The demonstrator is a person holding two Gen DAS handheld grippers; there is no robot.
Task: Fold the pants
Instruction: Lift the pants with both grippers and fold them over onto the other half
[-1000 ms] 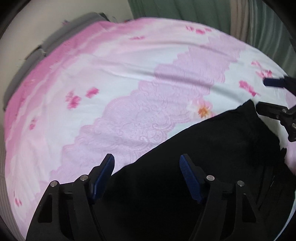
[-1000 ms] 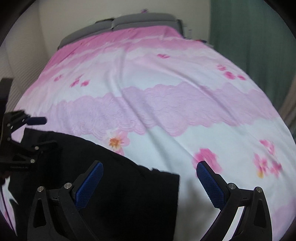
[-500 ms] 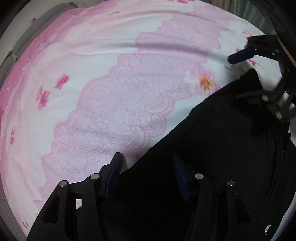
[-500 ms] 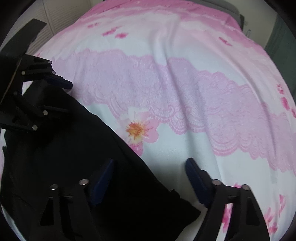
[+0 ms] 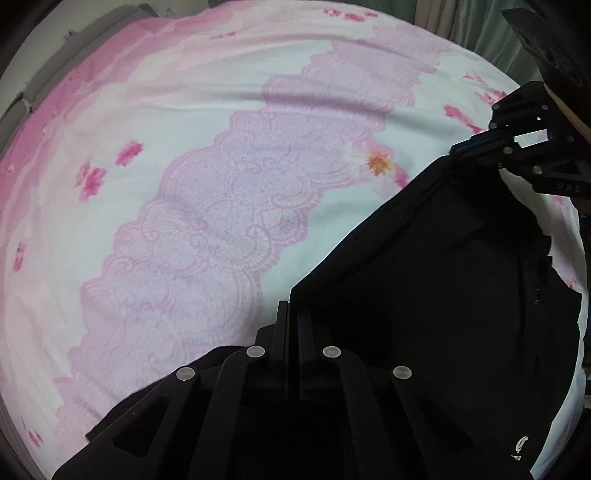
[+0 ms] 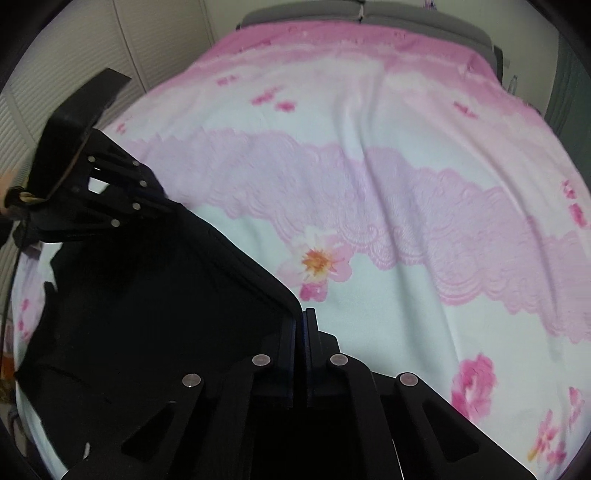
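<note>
The black pants [image 5: 436, 280] lie on the pink and white bedspread [image 5: 207, 177], filling the lower right of the left wrist view and the lower left of the right wrist view [image 6: 147, 302]. My left gripper [image 5: 291, 314] is shut on one corner of the pants' far edge. My right gripper [image 6: 303, 317] is shut on the other corner. That edge is stretched taut between them. Each gripper also shows in the other's view: the right one [image 5: 480, 144] and the left one [image 6: 155, 199].
The bedspread [image 6: 406, 206] has a lace-print band and a printed flower [image 6: 317, 262] just beyond the pants. Grey pillows [image 6: 362, 11] lie at the head of the bed. A white louvred door [image 6: 74, 66] stands on the left, green curtains [image 5: 480, 22] on the right.
Both grippers were open over the pants' edge. They have closed on its two corners, and the edge between them has pulled straight.
</note>
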